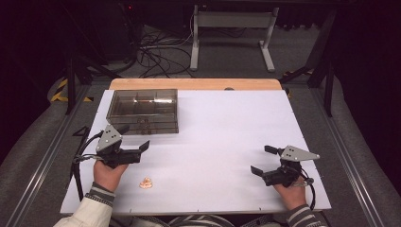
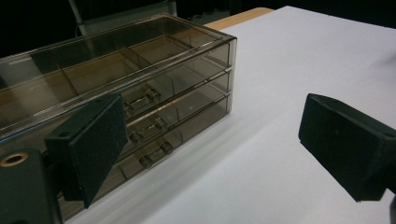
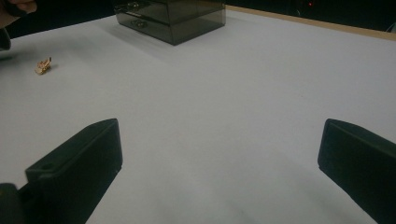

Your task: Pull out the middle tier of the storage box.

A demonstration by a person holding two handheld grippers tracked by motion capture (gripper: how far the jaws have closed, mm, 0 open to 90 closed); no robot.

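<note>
My left gripper hovers low over the white surface with its fingers spread wide and nothing between them. The smoked clear drawer box sits just beyond those fingers at about twelve o'clock from them in the high view; in the left gripper view its three stacked drawer fronts with their small handles face me, close behind my left-hand finger and clear of the other one, not touching either. A small orange-gold piece lies on the surface at about five o'clock from my left hand, near the front edge. My right gripper rests well apart at the box's four o'clock, its fingers also wide open and holding nothing, with bare surface between them.
</note>
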